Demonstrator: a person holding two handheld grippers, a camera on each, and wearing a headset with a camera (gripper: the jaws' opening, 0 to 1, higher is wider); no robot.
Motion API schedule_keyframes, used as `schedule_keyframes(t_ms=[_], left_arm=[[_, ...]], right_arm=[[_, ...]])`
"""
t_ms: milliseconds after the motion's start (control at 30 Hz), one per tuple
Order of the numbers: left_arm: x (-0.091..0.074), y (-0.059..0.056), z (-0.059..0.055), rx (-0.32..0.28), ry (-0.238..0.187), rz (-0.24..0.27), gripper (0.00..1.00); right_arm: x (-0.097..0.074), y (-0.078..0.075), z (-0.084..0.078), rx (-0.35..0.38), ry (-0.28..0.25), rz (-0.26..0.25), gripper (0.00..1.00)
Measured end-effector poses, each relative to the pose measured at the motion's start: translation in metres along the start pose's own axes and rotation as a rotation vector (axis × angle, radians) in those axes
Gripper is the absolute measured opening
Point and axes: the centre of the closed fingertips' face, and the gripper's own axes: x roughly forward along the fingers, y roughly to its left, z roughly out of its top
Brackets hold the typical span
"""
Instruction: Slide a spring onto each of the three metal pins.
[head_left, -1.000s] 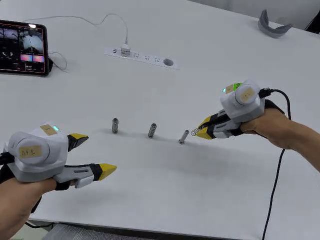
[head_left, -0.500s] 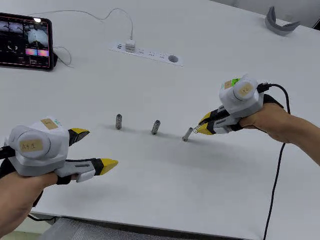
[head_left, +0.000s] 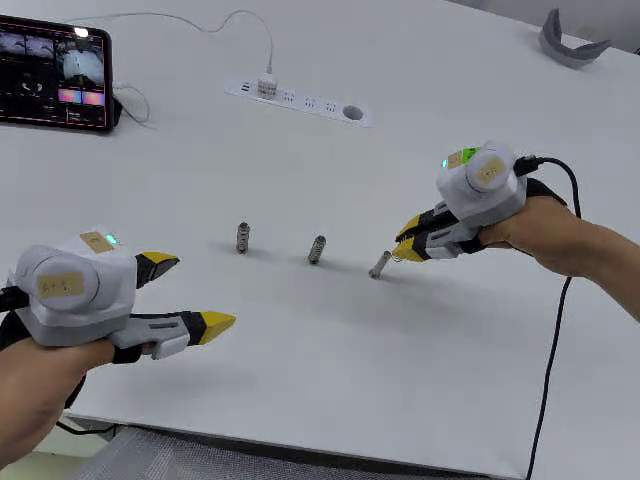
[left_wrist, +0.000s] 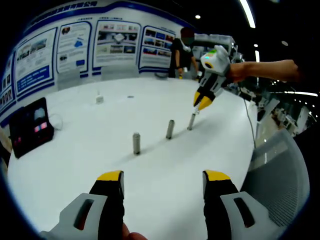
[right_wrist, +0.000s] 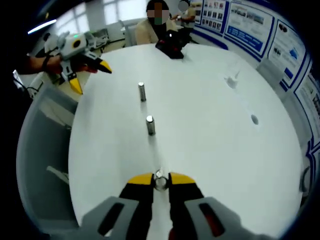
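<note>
Right jaws: clamping tight on a spring (right_wrist: 159, 175), the yellow tips pinching it with the coil poking out ahead of them.
Right gripper (head_left: 405, 241): hanging low over the bench (head_left: 400, 370) at 3 o'clock in the head view, a hand wrapping round its grey body, tips aiming toward 8 o'clock.
Third pin (head_left: 380, 264): standing just beside those tips, at their 8 o'clock, and leaning a touch in the head view. Bare metal is showing, but I cannot tell whether the spring is touching it.
Middle pin (head_left: 317, 249): standing at 9 o'clock from the third pin and wearing coils around its shaft.
Left pin (head_left: 242, 237): sitting further out toward 9 o'clock, also wearing coils.
Left jaws: standing wide apart and gripping nothing.
Left gripper (head_left: 190, 292): hovering at 8 o'clock over the bench, well apart from the pins, tips pointing toward 3 o'clock.
Tablet (head_left: 55, 72): glowing at 10 o'clock.
Power strip (head_left: 300, 102): lying at 12 o'clock, carrying a white plug.
Cable (head_left: 550, 330): trailing from behind the right hand toward 5 o'clock.
</note>
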Motion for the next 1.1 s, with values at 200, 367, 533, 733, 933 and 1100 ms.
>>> schedule_keyframes(t_ms=[200, 367, 533, 733, 933, 1100], left_arm=[[0.001, -0.001, 0.001, -0.001, -0.003, -0.003, 0.64], [0.001, -0.002, 0.002, 0.0, -0.004, -0.005, 0.64], [0.0, 0.0, 0.002, -0.001, -0.005, -0.003, 0.64], [-0.003, 0.003, 0.0, -0.008, -0.005, 0.005, 0.64], [-0.004, 0.004, 0.0, -0.012, -0.005, 0.008, 0.64], [-0.005, 0.004, 0.0, -0.017, -0.009, 0.011, 0.63]], right_arm=[[-0.003, -0.003, 0.003, -0.009, -0.007, -0.009, 0.13], [-0.002, -0.002, 0.006, -0.009, -0.017, -0.005, 0.13], [0.003, -0.001, 0.008, -0.01, -0.019, 0.003, 0.13], [0.008, 0.0, 0.008, -0.009, -0.019, 0.013, 0.13], [0.014, 0.0, 0.005, -0.01, -0.009, 0.021, 0.13], [0.02, 0.0, -0.001, -0.004, 0.004, 0.031, 0.13]])
